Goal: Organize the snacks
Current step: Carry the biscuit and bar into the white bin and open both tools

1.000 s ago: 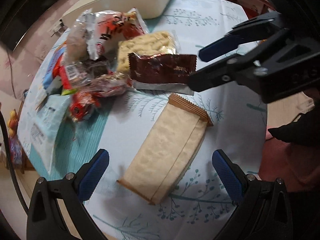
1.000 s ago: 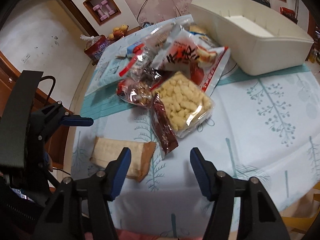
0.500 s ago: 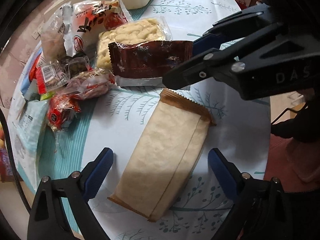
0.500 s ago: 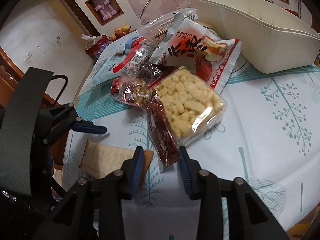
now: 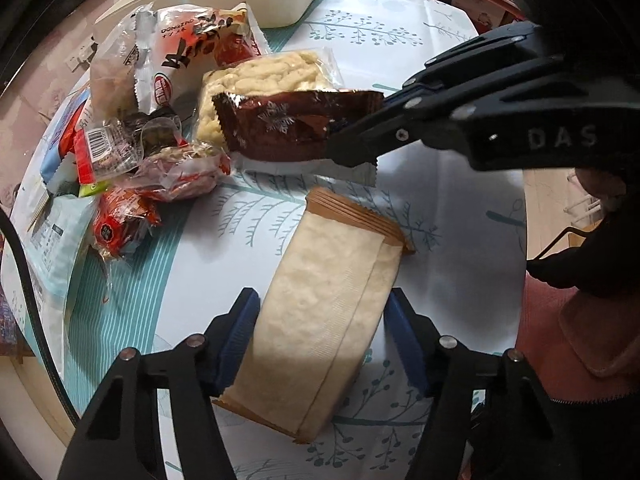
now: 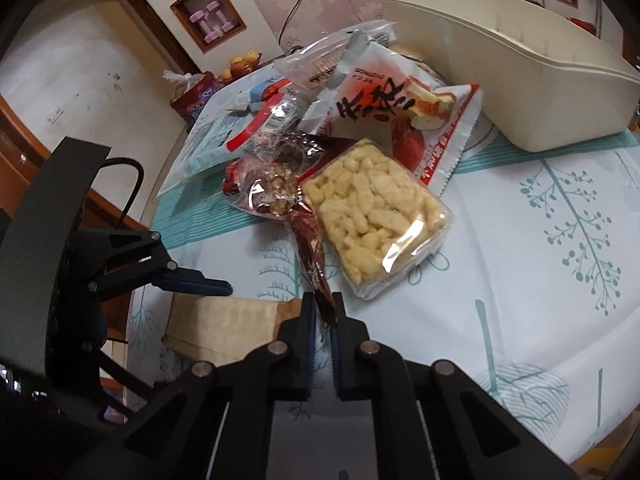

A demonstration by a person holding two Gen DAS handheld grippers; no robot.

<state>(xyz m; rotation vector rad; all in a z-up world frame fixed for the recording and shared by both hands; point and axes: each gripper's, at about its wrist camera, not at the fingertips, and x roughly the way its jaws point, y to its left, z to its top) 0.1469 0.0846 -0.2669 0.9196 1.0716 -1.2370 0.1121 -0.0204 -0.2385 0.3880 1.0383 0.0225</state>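
- Left gripper (image 5: 320, 336) points steeply down over the tan packet (image 5: 320, 320); jaws closing, packet between them. Left pad looks to touch the packet's long edge; right pad just beside the other edge, contact not certain.
- Tan packet lies flat on the tablecloth (image 5: 460, 208), at the near end of the snack spread. Long axis runs from near-left to far-right in the left wrist view, so the jaws straddle its short width. Judgement: a fair grip line if the closing carries through.
- Right gripper (image 6: 320, 316) pressed together, pinching the near end of the dark brown foil wrapper (image 6: 312, 252). Pads meet on the crimped edge.
- Brown wrapper stretches away from the right gripper, long axis pointing far and slightly left toward the pile. Its far end lies against the clear pack of pale puffed pieces (image 6: 372, 216) and the small clear pack of nut clusters (image 6: 280, 192).
- Beyond: red-and-white bag (image 6: 404, 120) and other packets heaped behind.
- Farthest: cream bin (image 6: 560, 100), far right of the right gripper, open side up, well apart from both held items.
- Judgement: the bin looks the likely destination; right hand is the nearer to it, with the puffed pack and red bag lying near the direct path.
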